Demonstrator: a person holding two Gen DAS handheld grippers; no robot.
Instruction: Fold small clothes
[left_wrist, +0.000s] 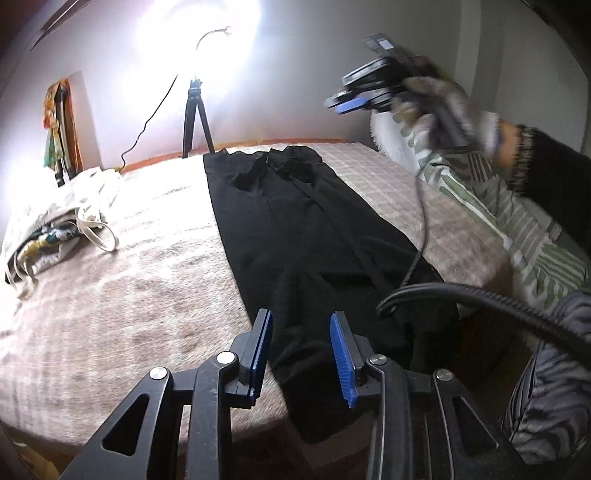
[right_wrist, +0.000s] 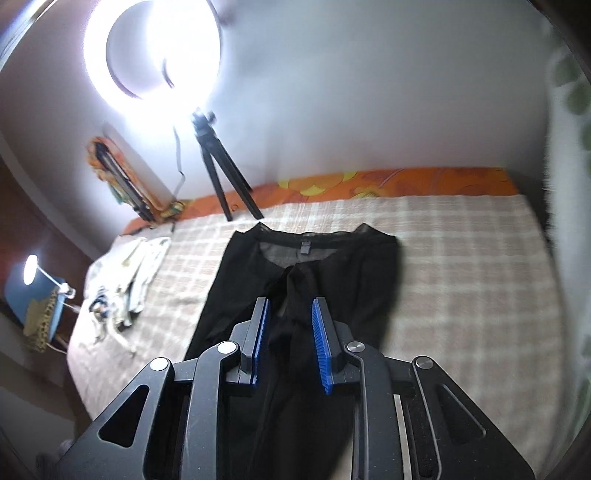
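Black garment (right_wrist: 306, 280) lies lengthwise down the centre of the frame on the checked bedspread (right_wrist: 461, 266), waistband at the top, no cross fold made yet (I judge folding barely begun). My left gripper (left_wrist: 301, 354) and right gripper (right_wrist: 290, 343) hover above it, jaws apart, empty

Left wrist: my right gripper (left_wrist: 345, 101) at 1 o'clock is motion-blurred, can't read its jaws. Tights (left_wrist: 314, 236) run off the bed edge at 6 o'clock, lower end lost in shadow. Ring light (left_wrist: 199, 55) glare washes out the wall at 12. Right wrist: tights (right_wrist: 310, 273) hidden behind my fingers (right_wrist: 321, 339) at 6. Bag (right_wrist: 122, 295) contents at 9 too blurred to identify.
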